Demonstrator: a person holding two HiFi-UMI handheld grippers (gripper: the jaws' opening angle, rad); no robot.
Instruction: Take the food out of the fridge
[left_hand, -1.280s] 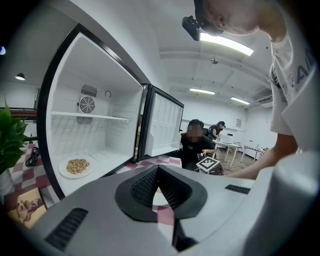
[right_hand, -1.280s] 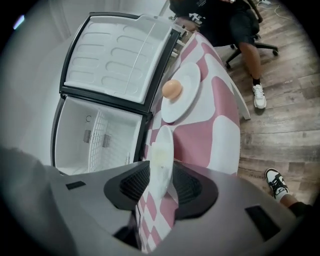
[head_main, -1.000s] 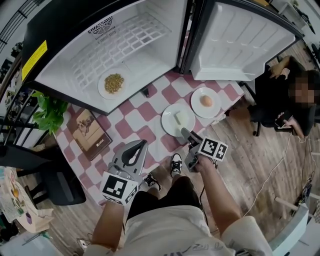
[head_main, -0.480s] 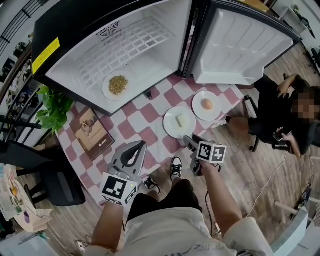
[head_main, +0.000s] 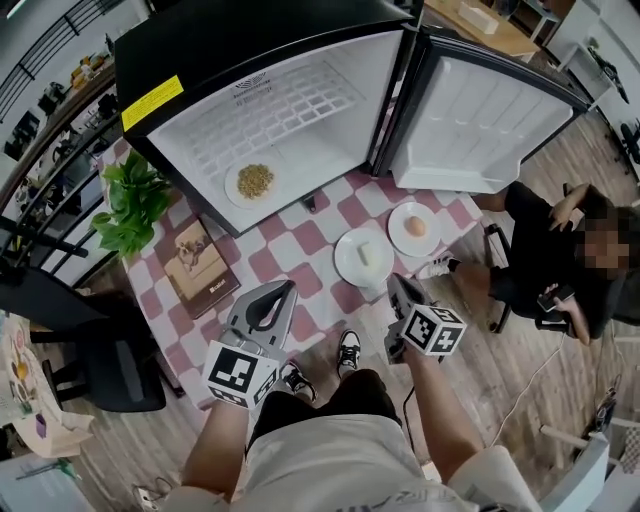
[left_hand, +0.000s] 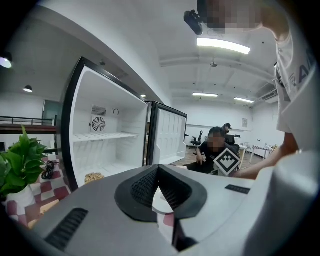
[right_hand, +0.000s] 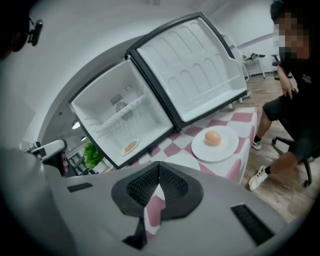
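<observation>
- Progress: the small black fridge with a white interior (head_main: 330, 95) stands open. Two servings are judged already out: a white plate with a pale block (head_main: 364, 256) and a white plate with a brownish egg (head_main: 414, 228). Both rest on the pink-and-white checked tablecloth (head_main: 290, 240) just in front of the fridge, the egg plate nearer its open door.
- Remaining: a white plate of yellowish grains (head_main: 254, 181) stands on the fridge floor, beneath the wire shelf (head_main: 270, 115). It appears to be the last item to fetch.
- Grippers: the left gripper (head_main: 288, 286) is clenched on nothing. The right gripper (head_main: 396, 281) has just been closing its jaws, which meet with nothing between them. Both hang in front of the fridge, apart from every plate.
- Head view alone: a brown book (head_main: 200, 268) and a green potted plant (head_main: 130, 205) left of the fridge, with all three plates at once.
- Left gripper view alone: the fridge seen level from the front, showing the open gap between shelf and grains; neither plate outside the fridge shows whole.
- Right gripper view alone: the egg plate close up, and the pale-block plate partly hidden behind the jaws.
</observation>
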